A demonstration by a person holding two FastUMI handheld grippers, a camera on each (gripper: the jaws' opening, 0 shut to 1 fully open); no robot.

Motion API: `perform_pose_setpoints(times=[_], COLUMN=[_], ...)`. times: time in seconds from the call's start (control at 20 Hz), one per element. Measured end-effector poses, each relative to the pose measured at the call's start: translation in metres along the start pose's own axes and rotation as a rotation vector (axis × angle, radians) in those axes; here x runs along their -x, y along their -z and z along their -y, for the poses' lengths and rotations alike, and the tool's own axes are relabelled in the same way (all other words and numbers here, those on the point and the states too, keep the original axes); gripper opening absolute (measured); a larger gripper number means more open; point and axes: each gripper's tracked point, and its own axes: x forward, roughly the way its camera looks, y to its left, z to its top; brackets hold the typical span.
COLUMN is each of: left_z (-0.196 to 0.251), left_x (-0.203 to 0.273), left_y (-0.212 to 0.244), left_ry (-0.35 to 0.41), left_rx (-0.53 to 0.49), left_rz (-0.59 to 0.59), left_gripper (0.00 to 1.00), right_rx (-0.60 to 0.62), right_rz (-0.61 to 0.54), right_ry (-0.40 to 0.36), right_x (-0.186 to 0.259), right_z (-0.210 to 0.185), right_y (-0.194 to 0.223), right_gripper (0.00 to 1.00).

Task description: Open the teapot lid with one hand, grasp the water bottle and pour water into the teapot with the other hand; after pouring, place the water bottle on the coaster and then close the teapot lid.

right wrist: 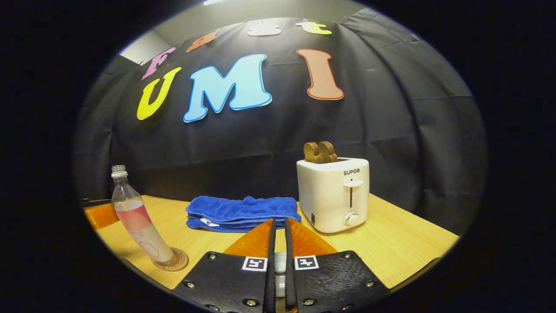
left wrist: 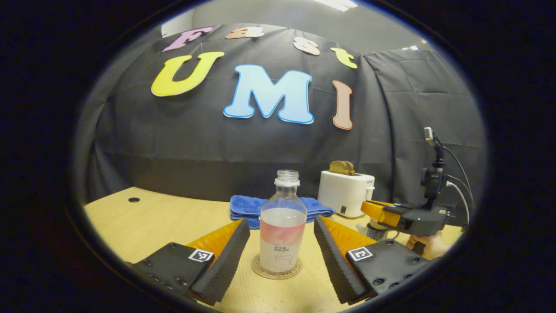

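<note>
Two stages of the job would look just like this, so I can't pin it down. The water bottle (left wrist: 282, 226) stands upright on the coaster (left wrist: 260, 271) near the front of the tabletop (left wrist: 152, 221), cap off and roughly half full. That is where the task wants it after pouring, but it could equally be sitting there waiting to be picked up.

The left gripper (left wrist: 281, 221) is spread wide, one finger on each side of the bottle, with a gap on both sides and nothing held. That could be closing in for a grab or just letting go.

Over to the right, the right gripper (right wrist: 280, 222) is down to a narrow slit. In the left gripper view it sits right over the teapot (left wrist: 382, 232), which is mostly hidden behind it. Something pale (right wrist: 280, 263) shows in the slit, maybe the lid knob, but I can't tell if it's actually pinched. Whether the lid is on or lifted is hidden too.

My guess is that the lid end of things is what's still open.
</note>
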Motion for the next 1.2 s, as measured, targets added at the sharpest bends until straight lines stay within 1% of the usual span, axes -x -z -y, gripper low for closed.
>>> perform_pose_setpoints(times=[0.1, 0.25, 0.45, 0.6, 0.75, 0.8, 0.85, 0.9, 0.95, 1.0, 1.05, 1.15, 1.2], left_z=[0.002, 0.008, 0.009, 0.01, 0.01, 0.011, 0.013, 0.014, 0.015, 0.016, 0.019, 0.023, 0.025], left_x=[-0.001, -0.003, -0.004, -0.004, -0.004, -0.005, -0.006, -0.006, -0.005, -0.004, -0.003, -0.001, 0.0], left_y=[0.0, 0.01, 0.013, 0.011, 0.014, 0.015, 0.017, 0.019, 0.019, 0.019, 0.019, 0.013, 0.011], left_ry=[0.008, 0.023, 0.029, 0.03, 0.026, 0.031, 0.034, 0.034, 0.037, 0.035, 0.039, 0.044, 0.041], left_rx=[0.011, 0.018, 0.02, 0.017, 0.004, 0.006, 0.005, 0.003, -0.002, -0.01, -0.015, -0.031, -0.043], left_rz=[0.001, -0.027, -0.036, -0.032, -0.04, -0.042, -0.048, -0.053, -0.056, -0.059, -0.06, -0.044, -0.037], left_gripper=[1.0, 1.0, 1.0, 1.0, 1.0, 1.0, 1.0, 1.0, 1.0, 1.0, 1.0, 1.0, 1.0], right_rx=[0.025, 0.007, 0.026, 0.028, 0.008, 0.004, 0.0, 0.004, 0.01, 0.013, 0.013, 0.002, -0.003], right_rz=[-0.002, -0.005, -0.011, -0.018, -0.023, -0.019, -0.007, 0.004, 0.015, 0.021, 0.026, 0.041, 0.046], right_ry=[0.021, 0.027, 0.045, 0.055, 0.051, 0.05, 0.05, 0.054, 0.06, 0.06, 0.055, 0.041, 0.037], right_x=[-0.004, -0.006, -0.005, -0.004, -0.002, -0.001, 0.001, 0.003, 0.007, 0.012, 0.017, 0.031, 0.039], right_z=[0.006, 0.01, 0.009, 0.01, 0.01, 0.009, 0.009, 0.009, 0.009, 0.007, 0.006, 0.001, -0.002], right_y=[0.005, 0.006, 0.008, 0.008, 0.008, 0.006, 0.002, -0.003, -0.006, -0.01, -0.012, -0.021, -0.026], right_gripper=[0.08, 0.08, 0.08, 0.14, 0.14, 0.17, 0.17, 0.27, 0.32, 0.39, 0.41, 0.52, 0.61])
